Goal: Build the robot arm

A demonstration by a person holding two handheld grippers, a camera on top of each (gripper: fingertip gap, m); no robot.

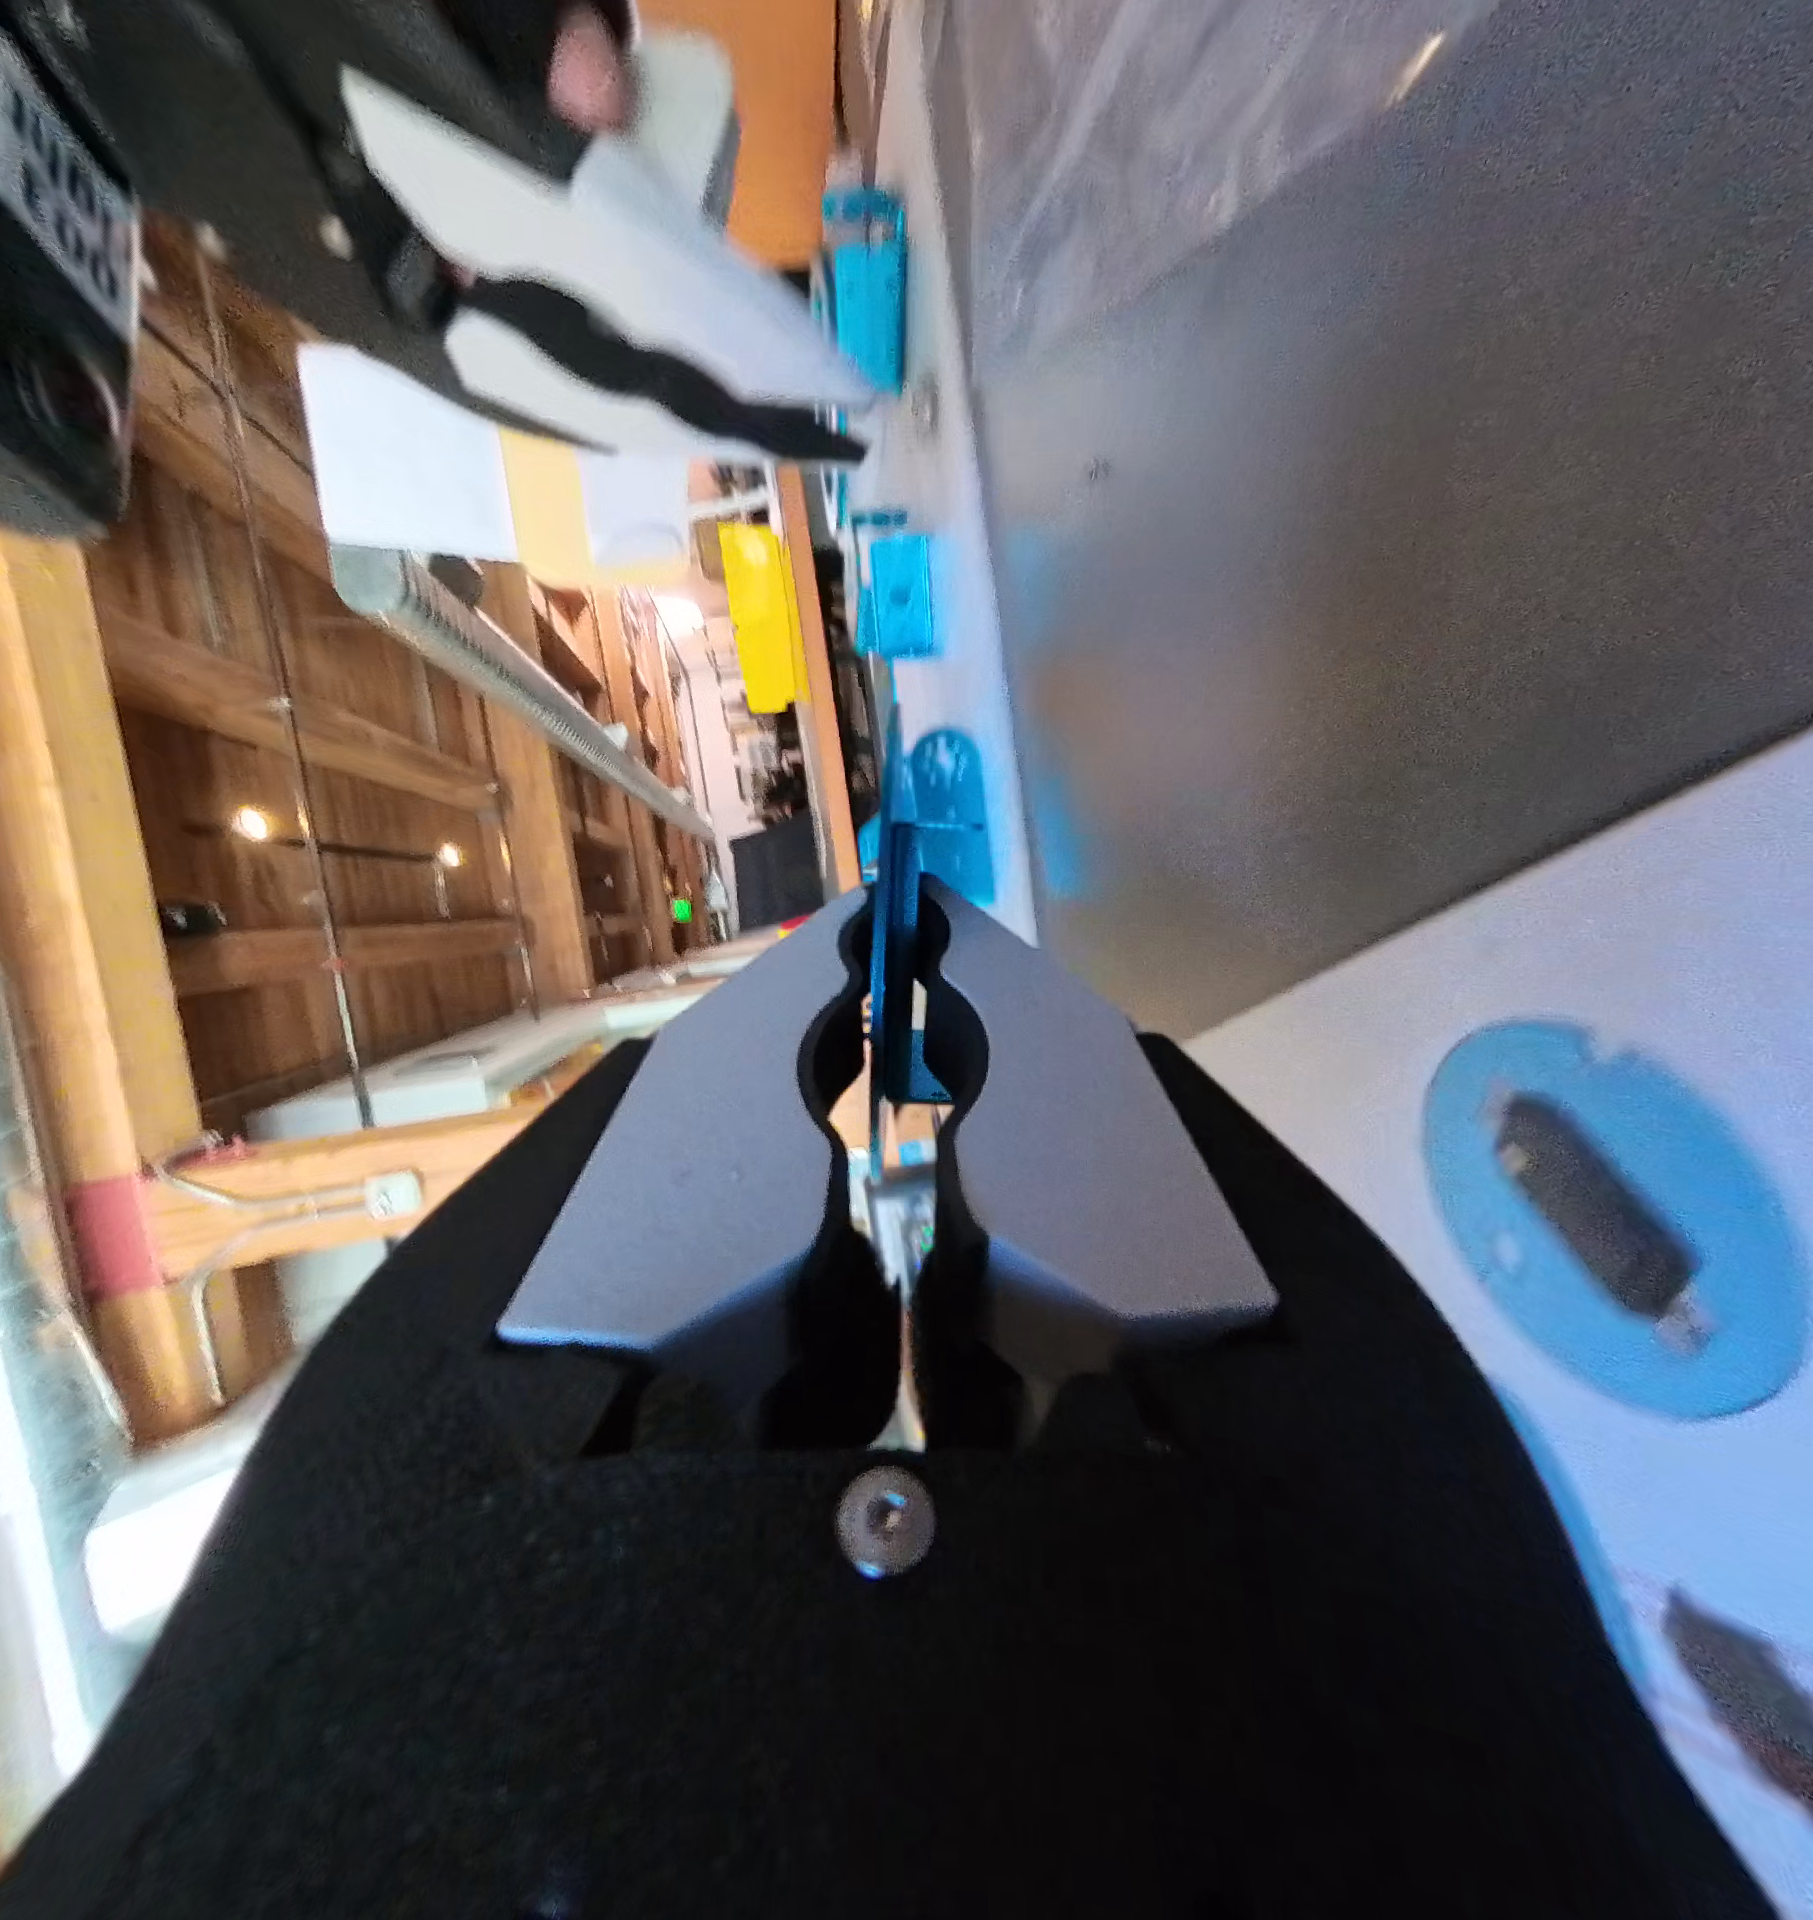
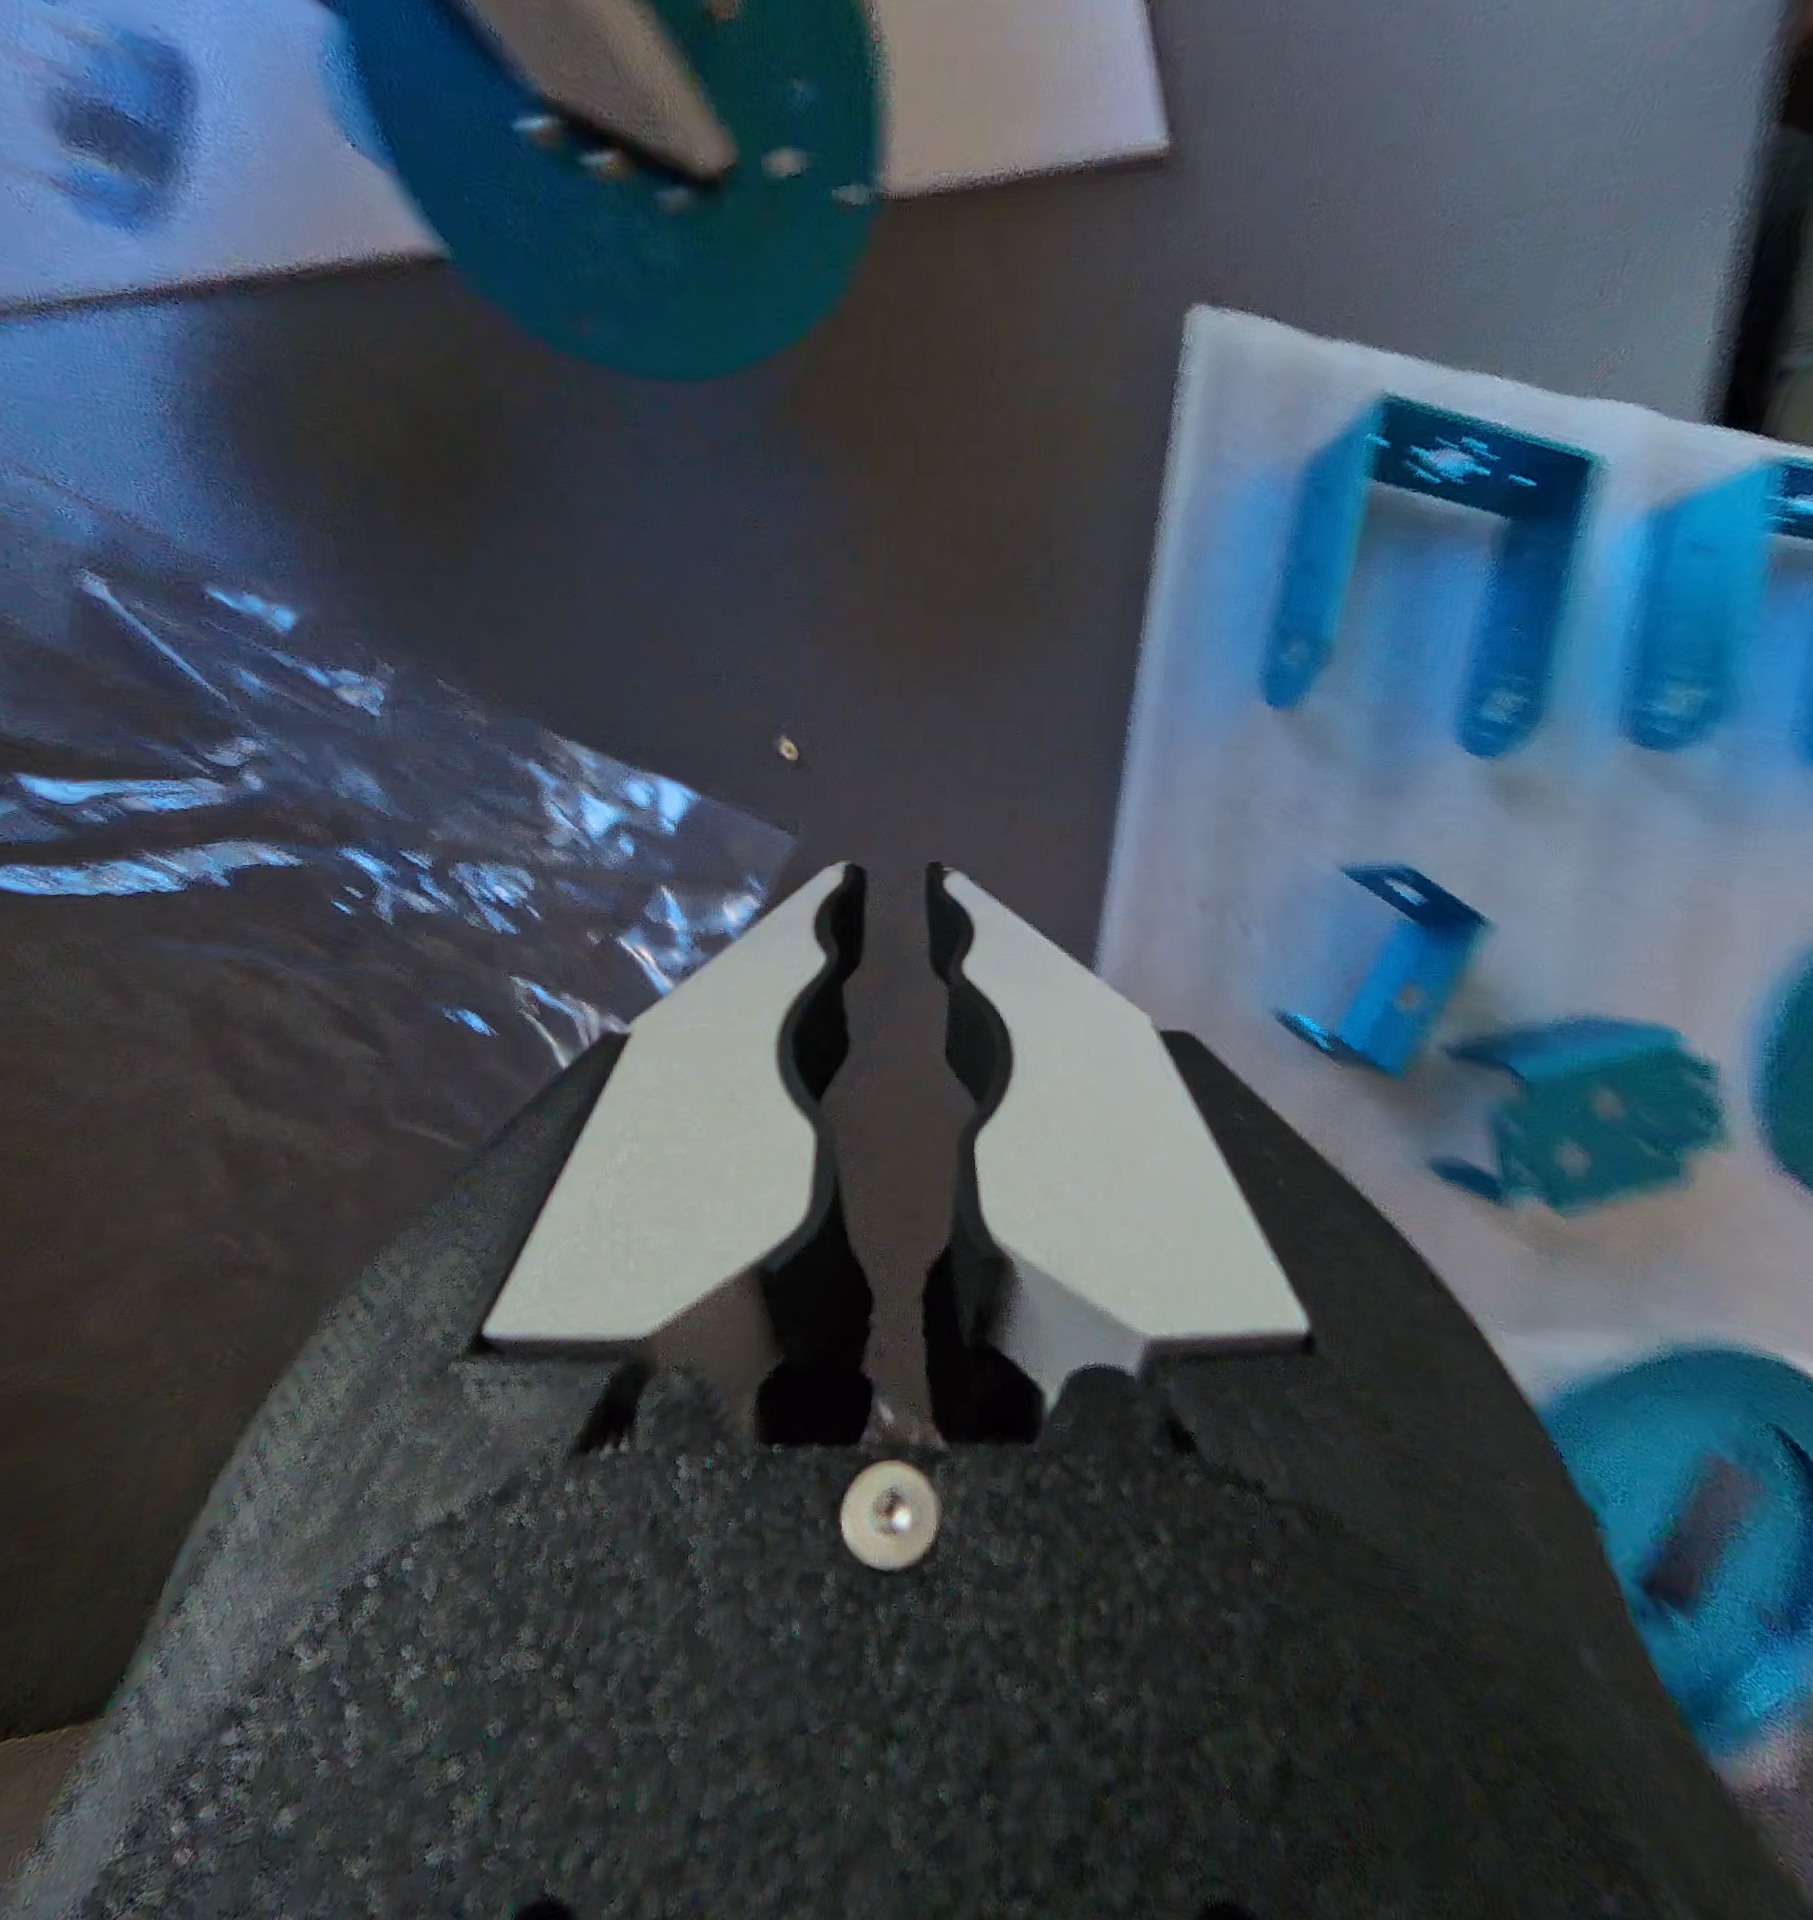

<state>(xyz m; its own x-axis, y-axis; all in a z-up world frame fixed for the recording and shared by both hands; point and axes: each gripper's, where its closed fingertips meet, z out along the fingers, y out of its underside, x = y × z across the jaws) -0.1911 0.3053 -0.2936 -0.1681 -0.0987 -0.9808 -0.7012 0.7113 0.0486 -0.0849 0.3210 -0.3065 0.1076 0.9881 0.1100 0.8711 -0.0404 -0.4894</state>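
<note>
My left gripper is shut on a thin blue metal disc, seen edge-on between its grey fingers. In the right wrist view the same disc hangs above the dark table, with a row of small holes, pinched by the left gripper's fingers. My right gripper is empty, its jaws a narrow gap apart, above the dark grey table. It also shows in the left wrist view, blurred, to one side of the disc. A tiny metal screw or nut lies on the table just ahead of the right gripper.
A white foam sheet to the right holds blue U-brackets, smaller blue brackets and blue round parts. A crinkled clear plastic bag lies to the left. A second white sheet carries a blue ring with a black insert. Some 12 centimeters of space lies between my two pairs of fingers.
</note>
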